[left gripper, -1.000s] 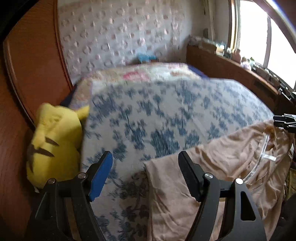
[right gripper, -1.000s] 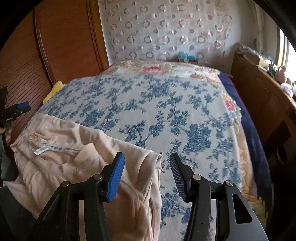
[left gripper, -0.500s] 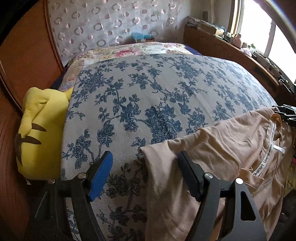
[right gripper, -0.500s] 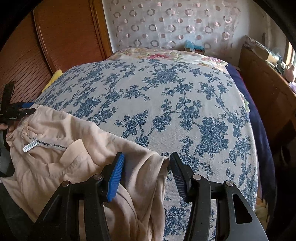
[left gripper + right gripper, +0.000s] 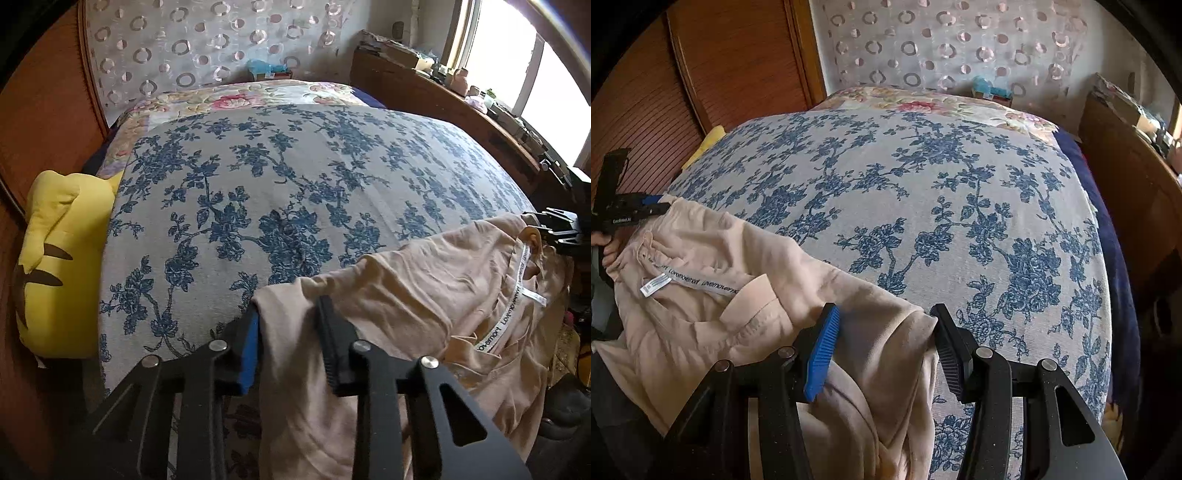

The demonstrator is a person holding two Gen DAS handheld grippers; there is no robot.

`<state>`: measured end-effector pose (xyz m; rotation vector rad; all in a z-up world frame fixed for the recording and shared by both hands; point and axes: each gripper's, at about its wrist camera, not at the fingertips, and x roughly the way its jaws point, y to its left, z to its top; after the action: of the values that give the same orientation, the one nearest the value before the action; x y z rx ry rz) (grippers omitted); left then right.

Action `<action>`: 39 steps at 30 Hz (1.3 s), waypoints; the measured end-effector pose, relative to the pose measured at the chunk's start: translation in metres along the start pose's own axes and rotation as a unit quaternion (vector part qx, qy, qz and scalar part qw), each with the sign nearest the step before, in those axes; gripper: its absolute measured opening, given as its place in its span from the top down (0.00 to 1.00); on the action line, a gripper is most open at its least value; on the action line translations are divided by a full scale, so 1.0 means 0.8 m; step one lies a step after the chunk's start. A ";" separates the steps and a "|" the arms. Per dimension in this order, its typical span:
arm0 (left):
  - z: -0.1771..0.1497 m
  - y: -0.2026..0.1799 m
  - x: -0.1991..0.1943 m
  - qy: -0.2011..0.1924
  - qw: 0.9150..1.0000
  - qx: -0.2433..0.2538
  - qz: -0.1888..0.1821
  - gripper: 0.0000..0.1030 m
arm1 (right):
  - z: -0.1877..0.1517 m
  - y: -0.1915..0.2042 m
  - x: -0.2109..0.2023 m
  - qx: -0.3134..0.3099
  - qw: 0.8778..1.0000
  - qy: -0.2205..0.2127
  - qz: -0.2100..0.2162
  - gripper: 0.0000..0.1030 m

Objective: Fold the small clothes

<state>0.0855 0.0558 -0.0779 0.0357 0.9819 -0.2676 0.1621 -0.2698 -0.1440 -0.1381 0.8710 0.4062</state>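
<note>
A beige garment [image 5: 424,295] with a white printed neck tape lies crumpled at the near edge of the bed and hangs over it. It also shows in the right wrist view [image 5: 738,295]. My left gripper [image 5: 290,343] has closed in on the garment's left corner, with the cloth between its jaws. My right gripper [image 5: 886,343] is open, its jaws on either side of the garment's right corner. The right gripper shows at the far right of the left wrist view [image 5: 557,229]. The left gripper shows at the far left of the right wrist view [image 5: 624,214].
The bed carries a grey bedspread with blue flowers [image 5: 295,184] and a floral quilt [image 5: 240,99] at the far end. A yellow plush toy [image 5: 55,258] lies along the bed's left side by the wooden wardrobe [image 5: 720,74]. A wooden ledge with clutter [image 5: 461,96] runs along the right.
My left gripper's jaws have narrowed from wide open onto the garment's left corner. Both grippers have come lower and closer to the bed's edge. The right gripper stays open.
</note>
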 end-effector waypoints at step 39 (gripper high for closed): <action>0.105 -0.087 -0.465 -0.419 0.906 0.056 0.027 0.94 | 0.062 0.079 -0.461 -0.121 0.935 -0.328 -0.056 0.89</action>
<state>-0.0584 0.0528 0.2820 0.0474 0.1056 -0.2536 -0.0390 -0.3049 0.1734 -0.2596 0.1503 0.4155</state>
